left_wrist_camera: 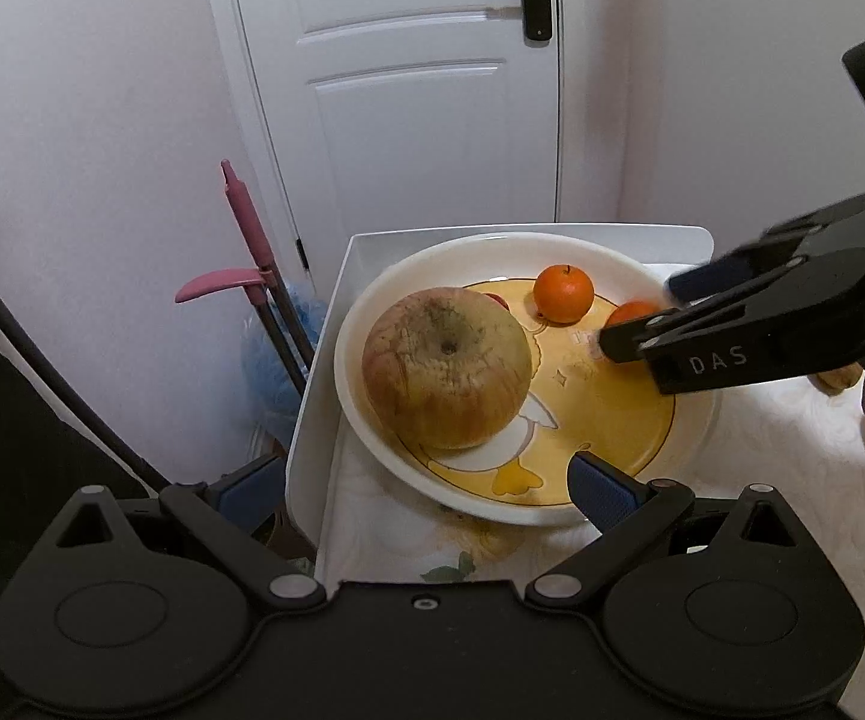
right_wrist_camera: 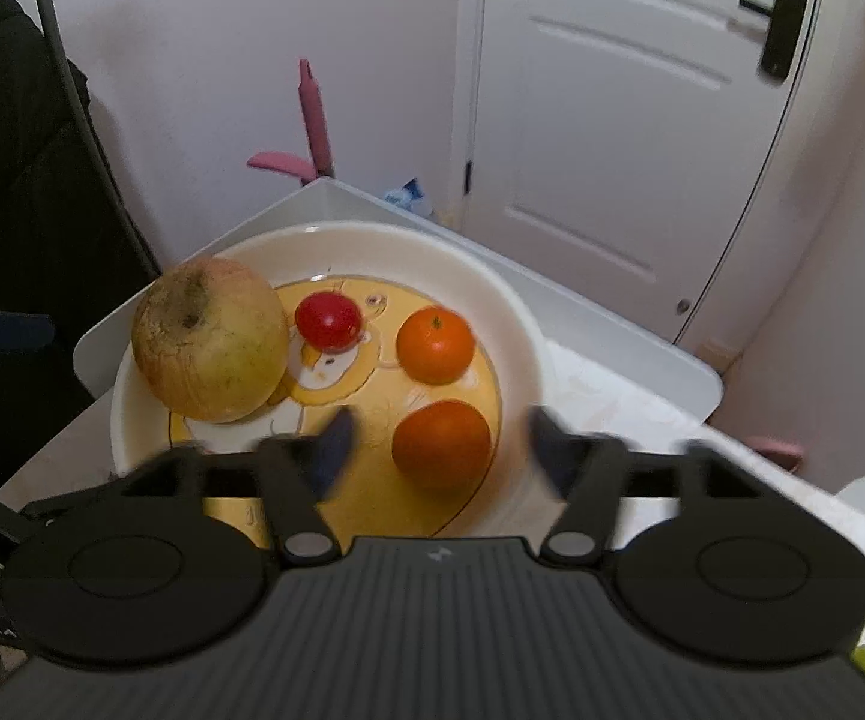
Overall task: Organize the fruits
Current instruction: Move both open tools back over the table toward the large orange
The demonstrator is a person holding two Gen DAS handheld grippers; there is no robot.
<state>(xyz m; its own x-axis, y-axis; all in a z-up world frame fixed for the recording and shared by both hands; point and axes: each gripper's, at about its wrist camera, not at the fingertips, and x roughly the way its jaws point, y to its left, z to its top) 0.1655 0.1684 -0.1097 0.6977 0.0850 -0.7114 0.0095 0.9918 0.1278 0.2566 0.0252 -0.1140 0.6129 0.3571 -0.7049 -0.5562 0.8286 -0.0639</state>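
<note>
- Right gripper (right_wrist_camera: 438, 450): fingers spread wide, nothing between them, blurred, poised low over the near side of the plate (right_wrist_camera: 510, 300).
- Near orange (right_wrist_camera: 441, 444): directly ahead between the two spread fingers, resting on the yellow centre of the plate; whether the pads touch it cannot be told through the blur.
- Round fruit, so no long axis to line up with; its stem end not visible from this side.
- Far orange (right_wrist_camera: 435, 345): further along the same line, just beyond the near one, apart from it, green stem dot facing up.
- Small red fruit (right_wrist_camera: 328, 321): left of the far orange, just beside the big apple (right_wrist_camera: 210, 339), which sits at the plate's left edge with its dimpled end tilted up toward the camera.
- Left gripper (left_wrist_camera: 426, 483): also spread wide and empty, held back at the plate's near rim, one finger over the rim, the other outside the white tray (left_wrist_camera: 312, 420).
- Nearer tool to the near orange: the right, clearly; the left closer to the apple.
- More fruit glimpsed off the plate at the frame edges, too cut off to name.
</note>
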